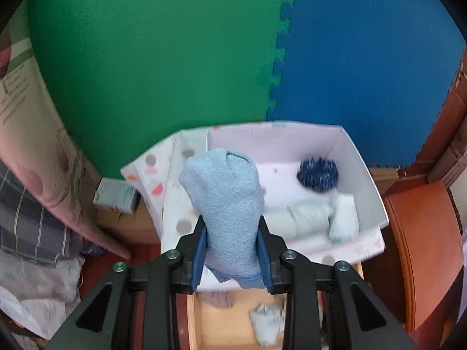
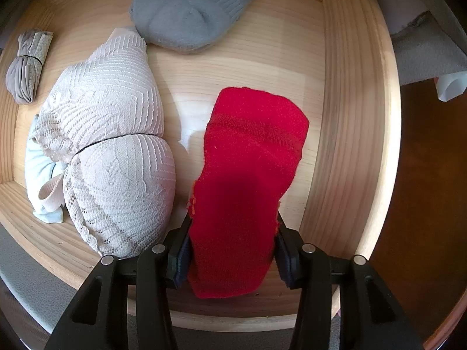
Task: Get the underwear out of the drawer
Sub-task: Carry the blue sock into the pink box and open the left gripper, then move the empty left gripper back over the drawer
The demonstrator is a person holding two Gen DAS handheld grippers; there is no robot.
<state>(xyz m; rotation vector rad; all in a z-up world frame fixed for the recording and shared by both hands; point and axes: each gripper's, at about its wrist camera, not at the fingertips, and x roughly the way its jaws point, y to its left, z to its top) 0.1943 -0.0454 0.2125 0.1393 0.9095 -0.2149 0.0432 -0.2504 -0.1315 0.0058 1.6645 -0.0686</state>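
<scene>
Where jaws clamp, red cloth (image 2: 248, 180) end hidden, white box (image 1: 367, 175) contents blurred

light blue piece (image 1: 226, 204): rolled, upright, pinched above the white box
red piece (image 2: 248, 180): flat-ish, knit — hanging inside wooden drawer (image 2: 350, 116)

Around the wooden drawer (image 2: 344, 110), the count runs so. Inside it lie five pieces of clothing: one red piece (image 2: 248, 180) at its right side, one grey sock bundle (image 2: 189, 14) at its far end, one lace bra (image 2: 113, 140) at its left, one pale blue piece (image 2: 38, 169) tucked under the bra, and one taupe roll (image 2: 27, 64) in its far left corner. Beyond the drawer stands one white box (image 1: 364, 169) holding one navy bundle (image 1: 318, 172) and two pale rolls (image 1: 312, 213). One light blue piece (image 1: 227, 204) hangs above. Two grippers.
</scene>
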